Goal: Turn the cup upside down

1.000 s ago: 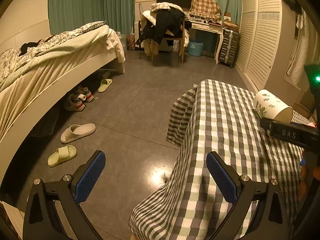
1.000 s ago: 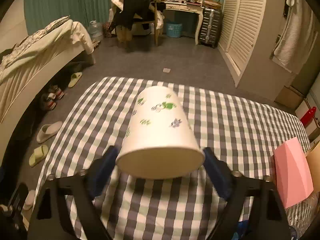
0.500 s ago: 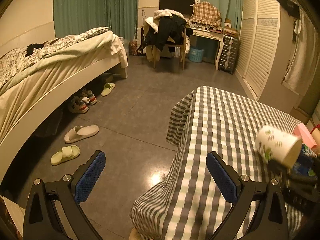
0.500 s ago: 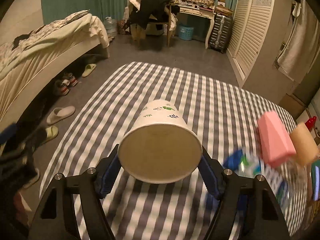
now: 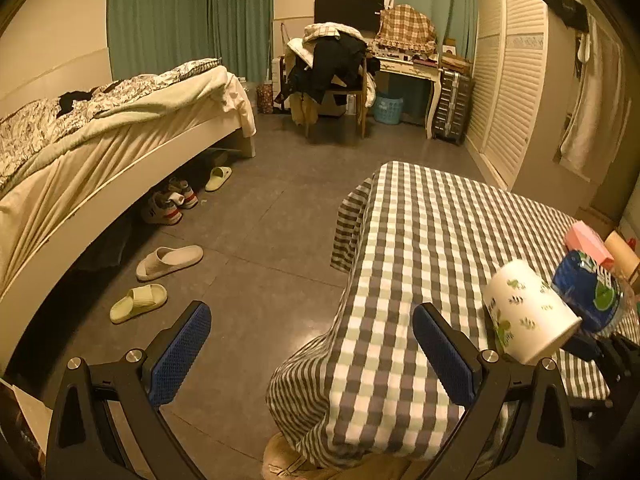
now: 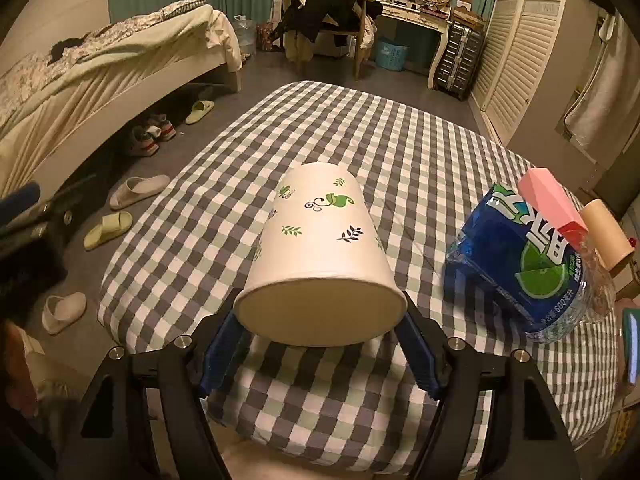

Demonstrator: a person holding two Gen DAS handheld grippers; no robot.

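Since the earlier frames the cup (image 6: 320, 256) has come lower and closer to the checkered desk (image 6: 420, 152), and its far end has tipped further downward; a second ago it was held high above the cloth, nearly level. The bottle (image 6: 528, 264) with the blue label, blurred half a second ago, now shows sharply at the cup's right side.

The right gripper (image 6: 320, 344) has its jaws closed on the cup, the blue pads (image 6: 224, 344) pressing the wall on both sides near the wide rim. The cup's long axis runs away from the camera and slopes down toward the desk. The wide end faces back toward the gripper and the narrower end points forward and down. In the left wrist view the cup (image 5: 528, 312) appears tilted, its narrow end up-left and its wide end down-right; whether it touches the cloth cannot be told.

The left gripper (image 5: 312, 352) hangs off the desk's near-left corner, over the floor (image 5: 260, 220), its jaws wide apart and holding nothing.

A pink box (image 6: 552, 204) and a tan cylinder (image 6: 608, 236) lie just beyond the bottle at the desk's right edge. Slippers (image 5: 168, 260) and shoes lie beside the bed (image 5: 120, 128).
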